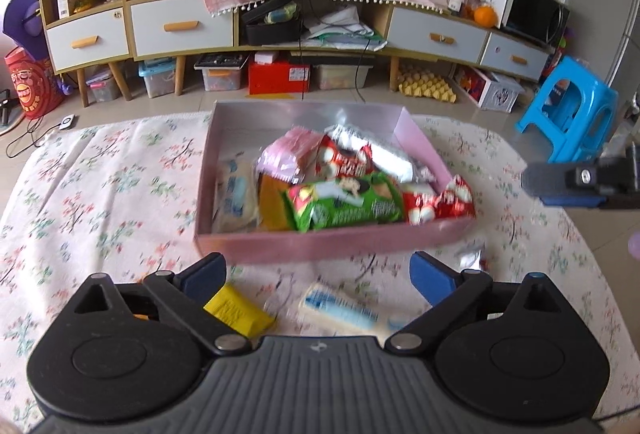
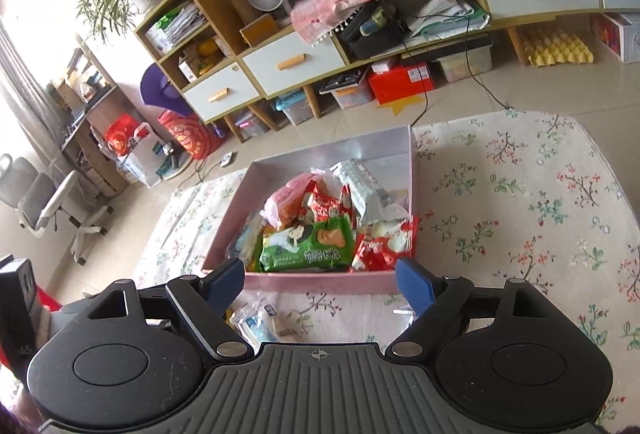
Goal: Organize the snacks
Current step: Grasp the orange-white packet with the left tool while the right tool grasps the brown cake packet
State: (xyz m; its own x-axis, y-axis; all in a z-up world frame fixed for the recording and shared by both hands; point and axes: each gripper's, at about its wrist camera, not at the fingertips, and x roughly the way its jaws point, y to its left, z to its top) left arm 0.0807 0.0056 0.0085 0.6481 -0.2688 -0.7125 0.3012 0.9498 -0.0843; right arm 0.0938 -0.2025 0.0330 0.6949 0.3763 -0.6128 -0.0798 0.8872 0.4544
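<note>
A pink box sits on the floral tablecloth, holding several snack packs: a green pack, red packs, a pink pack and a silver pack. In front of the box lie a yellow pack and a white-blue pack. My left gripper is open and empty above these two. My right gripper is open and empty at the box's near wall; it also shows in the left wrist view at the right.
A silver wrapper lies by the box's near right corner. Beyond the table stand a long cabinet, storage bins on the floor and a blue stool. An office chair stands at the left.
</note>
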